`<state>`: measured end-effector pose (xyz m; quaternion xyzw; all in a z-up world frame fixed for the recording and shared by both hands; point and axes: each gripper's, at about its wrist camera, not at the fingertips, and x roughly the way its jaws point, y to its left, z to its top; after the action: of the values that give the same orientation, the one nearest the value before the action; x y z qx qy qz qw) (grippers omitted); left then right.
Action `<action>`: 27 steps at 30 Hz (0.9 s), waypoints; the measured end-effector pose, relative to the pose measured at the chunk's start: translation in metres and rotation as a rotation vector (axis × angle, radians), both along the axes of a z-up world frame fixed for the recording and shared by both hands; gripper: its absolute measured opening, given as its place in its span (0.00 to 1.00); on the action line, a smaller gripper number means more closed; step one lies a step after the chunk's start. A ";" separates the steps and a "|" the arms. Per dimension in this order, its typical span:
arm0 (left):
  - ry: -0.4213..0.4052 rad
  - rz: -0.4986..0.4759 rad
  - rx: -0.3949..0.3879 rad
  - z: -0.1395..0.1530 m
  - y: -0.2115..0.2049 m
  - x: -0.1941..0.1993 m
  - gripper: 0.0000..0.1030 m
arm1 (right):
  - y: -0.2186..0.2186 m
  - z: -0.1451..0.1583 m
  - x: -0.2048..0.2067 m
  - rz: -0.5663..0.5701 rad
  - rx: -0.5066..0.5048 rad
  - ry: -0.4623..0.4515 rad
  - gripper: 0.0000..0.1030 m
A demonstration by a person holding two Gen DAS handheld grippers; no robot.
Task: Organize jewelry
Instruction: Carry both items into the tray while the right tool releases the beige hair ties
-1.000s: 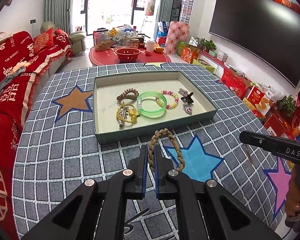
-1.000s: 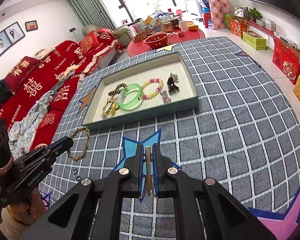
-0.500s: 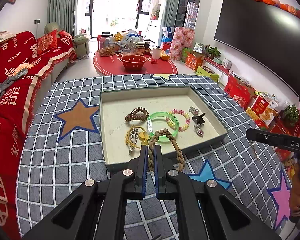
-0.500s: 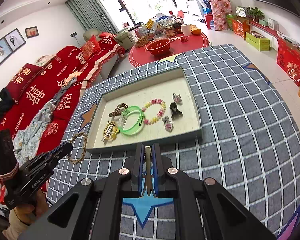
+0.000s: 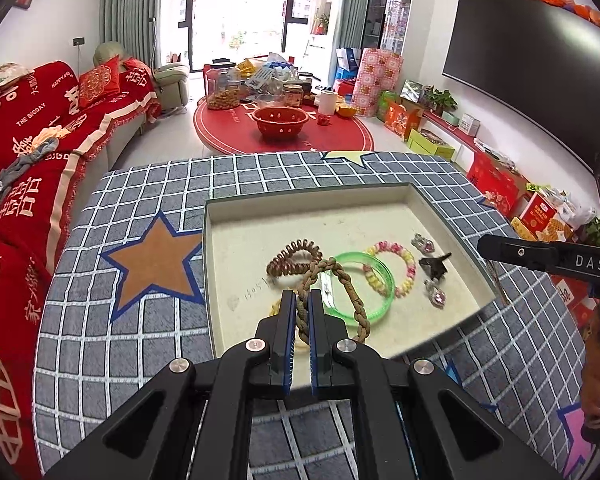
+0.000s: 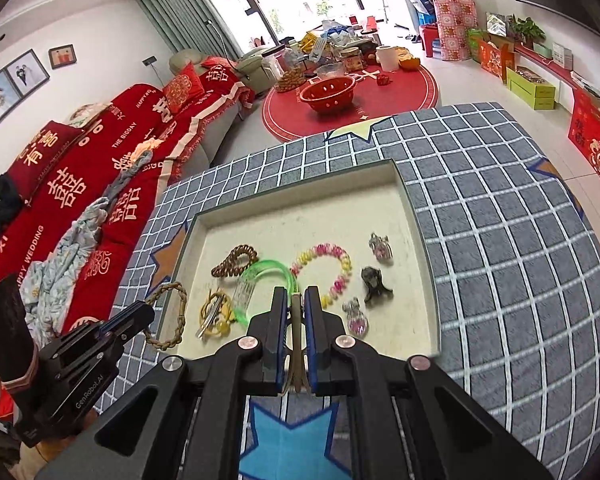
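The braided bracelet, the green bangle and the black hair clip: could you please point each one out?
braided bracelet [image 5: 350, 289], left wrist view, right strand of loop.
green bangle [image 5: 385, 276], left wrist view, right rim.
black hair clip [image 6: 374, 283], right wrist view, body.

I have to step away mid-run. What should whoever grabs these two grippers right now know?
Left gripper: shut on the braided rope bracelet, held over the tray.
Right gripper: shut on a thin tan piece; I cannot tell what it is.
Already in the tray: brown coil tie, green bangle, pastel bead bracelet, yellow ties, dark claw clip, two pink charms.
Left: release the bracelet into the tray, then the tan piece.
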<state>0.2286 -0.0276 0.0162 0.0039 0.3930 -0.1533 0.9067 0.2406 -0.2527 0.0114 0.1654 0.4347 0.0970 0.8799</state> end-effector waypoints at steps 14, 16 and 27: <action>0.059 0.039 0.066 -0.038 -0.014 0.049 0.18 | 0.011 -0.029 0.056 -0.003 -0.062 0.030 0.09; 0.063 0.036 0.083 -0.043 -0.018 0.052 0.18 | 0.014 -0.035 0.061 -0.001 -0.085 0.032 0.09; 0.075 0.023 0.148 -0.057 -0.029 0.053 0.18 | 0.016 -0.066 0.071 -0.001 -0.113 0.078 0.09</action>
<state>0.2817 -0.0568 -0.0409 0.0607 0.4370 -0.1134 0.8902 0.3114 -0.2369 -0.0542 0.1195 0.4734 0.0652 0.8703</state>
